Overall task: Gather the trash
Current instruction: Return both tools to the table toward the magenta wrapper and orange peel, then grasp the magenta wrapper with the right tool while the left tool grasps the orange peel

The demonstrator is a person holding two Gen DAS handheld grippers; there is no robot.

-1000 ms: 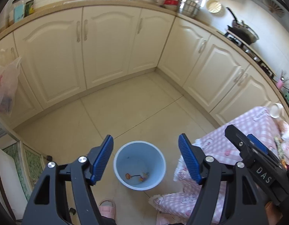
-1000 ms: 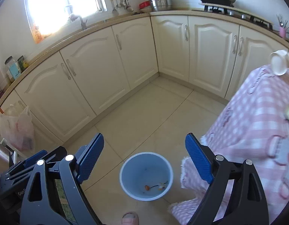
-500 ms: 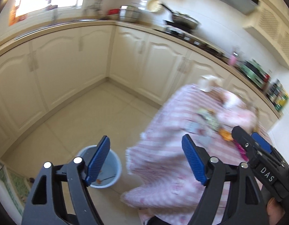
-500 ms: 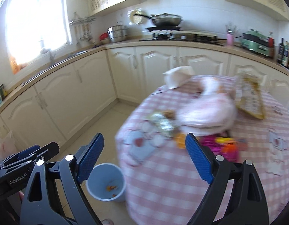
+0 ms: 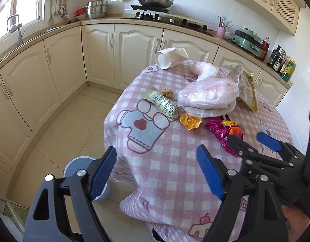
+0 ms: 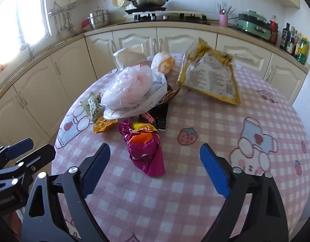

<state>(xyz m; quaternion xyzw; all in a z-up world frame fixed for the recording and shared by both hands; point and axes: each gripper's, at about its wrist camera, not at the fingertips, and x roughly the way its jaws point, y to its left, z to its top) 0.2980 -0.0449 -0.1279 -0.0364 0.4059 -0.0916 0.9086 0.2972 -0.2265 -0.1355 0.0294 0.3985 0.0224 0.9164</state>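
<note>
Both tools have swung away from the blue bin [image 5: 78, 164], which filled the view a second ago, and now face the counter [image 6: 195, 201] with its pink checked cloth. The bin sits on the floor at the counter's left edge. The left tool [image 5: 156, 171] stands wide open and empty. The right tool [image 6: 155, 165] is closing, its pads apart with nothing pressed, over a magenta wrapper [image 6: 146, 151]. Beyond lie a plastic bag [image 6: 128, 88] and a yellow packet [image 6: 211, 76], its print too small to read.
</note>
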